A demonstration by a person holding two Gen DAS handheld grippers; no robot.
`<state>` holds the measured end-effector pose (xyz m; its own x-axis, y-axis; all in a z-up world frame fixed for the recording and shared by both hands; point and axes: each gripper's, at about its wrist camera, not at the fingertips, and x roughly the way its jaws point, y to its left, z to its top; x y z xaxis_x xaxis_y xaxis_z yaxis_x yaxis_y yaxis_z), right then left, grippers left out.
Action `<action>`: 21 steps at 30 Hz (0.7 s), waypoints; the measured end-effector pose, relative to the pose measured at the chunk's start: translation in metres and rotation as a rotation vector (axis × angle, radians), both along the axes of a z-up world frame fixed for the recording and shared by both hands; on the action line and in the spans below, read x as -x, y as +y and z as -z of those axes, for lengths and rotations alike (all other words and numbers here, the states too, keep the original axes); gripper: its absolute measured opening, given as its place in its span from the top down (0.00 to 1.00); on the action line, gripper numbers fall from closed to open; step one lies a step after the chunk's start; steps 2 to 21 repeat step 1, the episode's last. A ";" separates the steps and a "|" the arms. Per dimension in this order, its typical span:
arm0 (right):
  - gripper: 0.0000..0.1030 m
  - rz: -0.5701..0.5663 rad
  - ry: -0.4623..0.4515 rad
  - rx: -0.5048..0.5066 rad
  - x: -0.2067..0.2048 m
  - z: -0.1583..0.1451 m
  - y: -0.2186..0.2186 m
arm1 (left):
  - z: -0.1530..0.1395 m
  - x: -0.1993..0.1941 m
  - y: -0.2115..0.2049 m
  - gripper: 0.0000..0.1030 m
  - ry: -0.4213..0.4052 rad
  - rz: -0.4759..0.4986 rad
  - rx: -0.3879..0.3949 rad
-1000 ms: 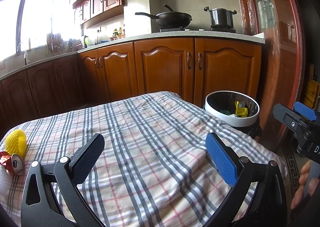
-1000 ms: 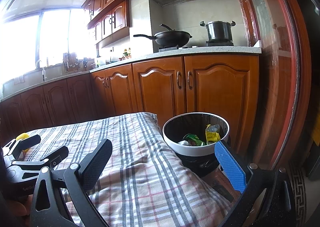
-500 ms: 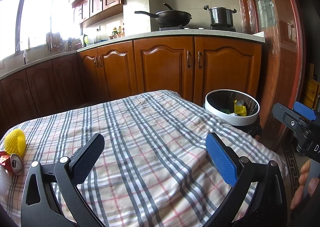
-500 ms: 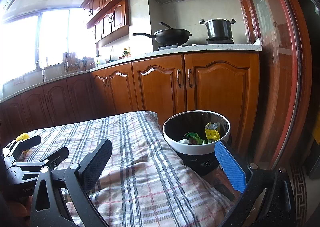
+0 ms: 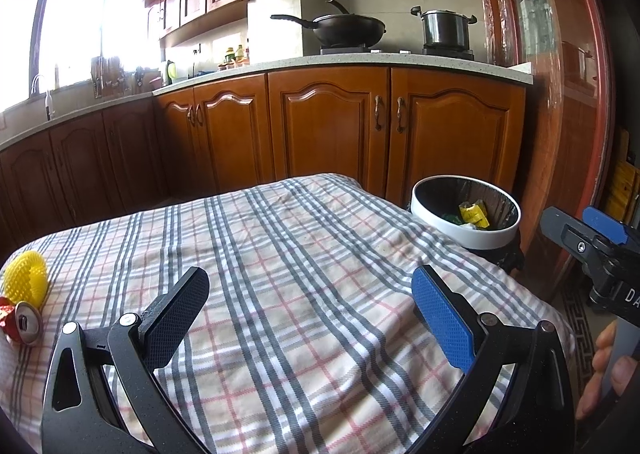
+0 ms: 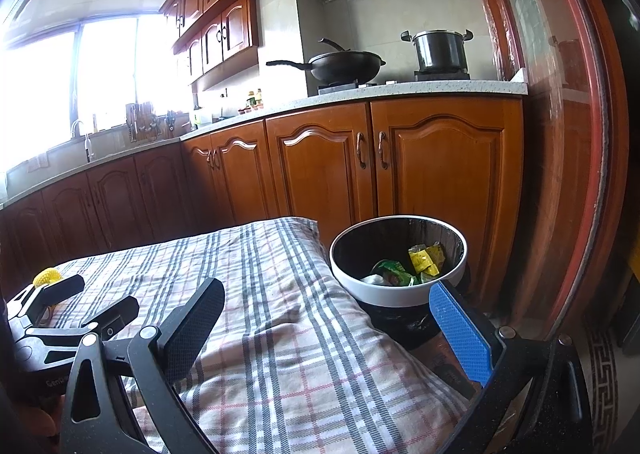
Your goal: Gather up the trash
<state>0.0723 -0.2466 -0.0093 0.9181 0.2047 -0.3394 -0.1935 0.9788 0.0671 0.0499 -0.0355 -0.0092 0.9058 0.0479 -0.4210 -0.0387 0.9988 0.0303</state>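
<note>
A white-rimmed trash bin (image 5: 466, 236) stands off the table's far right corner, with yellow and green wrappers inside (image 6: 426, 260). A yellow mesh ball (image 5: 25, 276) and a crushed red can (image 5: 22, 324) lie at the table's left edge. My left gripper (image 5: 308, 294) is open and empty above the plaid cloth. My right gripper (image 6: 326, 312) is open and empty over the table's right edge, close to the bin (image 6: 396, 296). The right gripper also shows at the far right of the left wrist view (image 5: 588, 234).
The plaid tablecloth (image 5: 280, 274) covers the table. Wooden kitchen cabinets (image 5: 328, 130) run behind it, with a wok (image 5: 344, 28) and a pot (image 5: 444, 28) on the stove. A red door frame (image 6: 580, 134) stands right of the bin.
Both views have shifted slightly; the bin sits a little higher in the frames. Both grippers stay open and empty.
</note>
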 end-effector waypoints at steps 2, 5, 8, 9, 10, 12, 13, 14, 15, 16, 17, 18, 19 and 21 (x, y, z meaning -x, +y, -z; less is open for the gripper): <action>0.00 -0.001 0.003 -0.001 -0.001 0.001 0.000 | 0.001 -0.002 0.001 0.00 0.008 0.000 0.005; 0.00 -0.001 0.003 -0.001 -0.001 0.001 0.000 | 0.001 -0.002 0.001 0.00 0.008 0.000 0.005; 0.00 -0.001 0.003 -0.001 -0.001 0.001 0.000 | 0.001 -0.002 0.001 0.00 0.008 0.000 0.005; 0.00 -0.001 0.003 -0.001 -0.001 0.001 0.000 | 0.001 -0.002 0.001 0.00 0.008 0.000 0.005; 0.00 -0.001 0.003 -0.001 -0.001 0.001 0.000 | 0.001 -0.002 0.001 0.00 0.008 0.000 0.005; 0.00 -0.001 0.003 -0.001 -0.001 0.001 0.000 | 0.001 -0.002 0.001 0.00 0.008 0.000 0.005; 0.00 -0.001 0.003 -0.001 -0.001 0.001 0.000 | 0.001 -0.002 0.001 0.00 0.008 0.000 0.005; 0.00 -0.001 0.003 -0.001 -0.001 0.001 0.000 | 0.001 -0.002 0.001 0.00 0.008 0.000 0.005; 0.00 -0.001 0.003 -0.001 -0.001 0.001 0.000 | 0.001 -0.002 0.001 0.00 0.008 0.000 0.005; 0.00 -0.001 0.003 -0.001 -0.001 0.001 0.000 | 0.001 -0.002 0.001 0.00 0.008 0.000 0.005; 0.00 -0.001 0.003 -0.001 -0.001 0.001 0.000 | 0.001 -0.002 0.001 0.00 0.008 0.000 0.005; 0.00 -0.001 0.003 -0.001 -0.001 0.001 0.000 | 0.001 -0.002 0.001 0.00 0.008 0.000 0.005; 0.00 -0.001 0.003 -0.001 -0.001 0.001 0.000 | 0.001 -0.002 0.001 0.00 0.008 0.000 0.005; 0.00 -0.001 0.003 -0.001 -0.001 0.001 0.000 | 0.001 -0.002 0.001 0.00 0.008 0.000 0.005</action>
